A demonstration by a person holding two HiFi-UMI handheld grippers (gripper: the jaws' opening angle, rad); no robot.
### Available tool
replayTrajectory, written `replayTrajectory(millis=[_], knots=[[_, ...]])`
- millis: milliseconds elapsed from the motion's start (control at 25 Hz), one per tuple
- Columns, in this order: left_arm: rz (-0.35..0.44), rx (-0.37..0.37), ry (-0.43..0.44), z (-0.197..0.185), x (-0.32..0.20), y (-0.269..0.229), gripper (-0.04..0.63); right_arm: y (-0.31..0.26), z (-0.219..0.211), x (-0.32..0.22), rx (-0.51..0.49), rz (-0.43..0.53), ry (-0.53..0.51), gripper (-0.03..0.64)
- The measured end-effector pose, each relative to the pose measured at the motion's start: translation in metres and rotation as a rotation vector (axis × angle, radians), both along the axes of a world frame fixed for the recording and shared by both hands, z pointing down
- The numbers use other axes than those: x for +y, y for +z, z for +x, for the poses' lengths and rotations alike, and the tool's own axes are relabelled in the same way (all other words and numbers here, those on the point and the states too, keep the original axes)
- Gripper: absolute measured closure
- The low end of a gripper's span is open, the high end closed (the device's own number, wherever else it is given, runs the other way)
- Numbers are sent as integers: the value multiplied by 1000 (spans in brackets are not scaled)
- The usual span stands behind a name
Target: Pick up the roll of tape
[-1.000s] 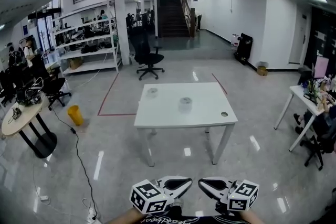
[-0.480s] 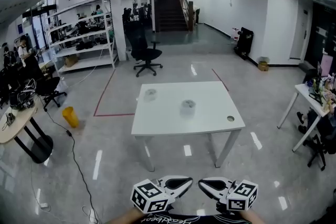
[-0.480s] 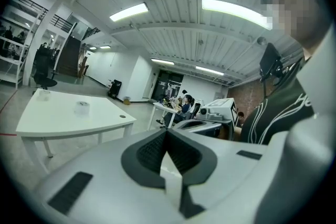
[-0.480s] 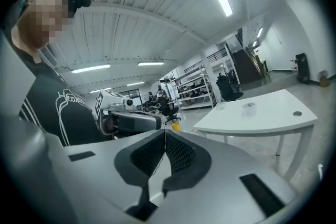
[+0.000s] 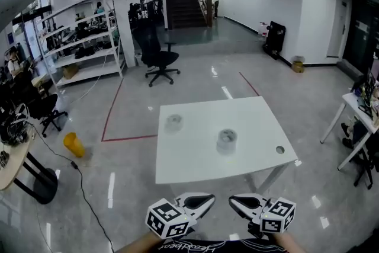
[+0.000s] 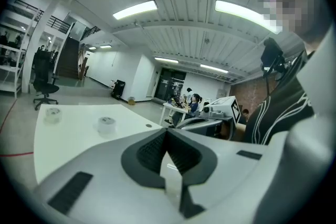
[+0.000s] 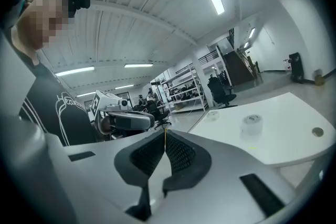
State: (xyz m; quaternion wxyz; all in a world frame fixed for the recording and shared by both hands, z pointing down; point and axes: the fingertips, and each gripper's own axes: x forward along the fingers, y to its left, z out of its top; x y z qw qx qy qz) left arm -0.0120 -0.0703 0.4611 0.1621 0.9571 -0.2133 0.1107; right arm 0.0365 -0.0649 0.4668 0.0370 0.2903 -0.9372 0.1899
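A white table [image 5: 195,157] stands just ahead of me on the glossy floor. On it stand two rolls of tape: a taller pale one [image 5: 227,140] near the middle and a flatter one [image 5: 173,122] further back left. Both also show in the left gripper view, the taller roll [image 6: 106,123] and the flat roll [image 6: 53,113], and in the right gripper view, the taller roll [image 7: 252,122] and the flat roll [image 7: 213,112]. My left gripper [image 5: 211,199] and right gripper [image 5: 233,201] hang side by side short of the table's near edge, both shut and empty.
A round cable hole [image 5: 280,150] sits at the table's right front corner. A black office chair [image 5: 155,56] and shelving [image 5: 83,50] stand behind, a yellow bin [image 5: 73,144] and floor cable to the left, another desk [image 5: 361,112] at right.
The table and both rolls have come much closer and lower in the head view as I walked toward them. Both grippers keep their place and stay shut.
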Motion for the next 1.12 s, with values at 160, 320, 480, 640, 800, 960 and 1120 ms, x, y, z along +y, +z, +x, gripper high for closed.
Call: replayTrajectory(millis=[160,320,480,640,800,960,1120], knots=[[7,-4,16,-20,-53,3,592,-4,-15,-55,-1,21,44,604],[-26,7,14,-31,-86,14,592,3,-22,-81,30,11,61,604],[-55,0,42,-18,-105,24,592,15,-7,-99,56,-11,95,603],[-79,-14,51,-2,-127,31,592,23,10,-123,67,-29,117,603],[-100,-18,46,11,-156,38,592,37,25,-158,135,-33,122,603],[-106,-26,26,18,-186,44,592,55,41,-196,211,-30,129,603],[-137,-22,-8,18,-211,53,592,71,45,-230,285,-28,107,601]])
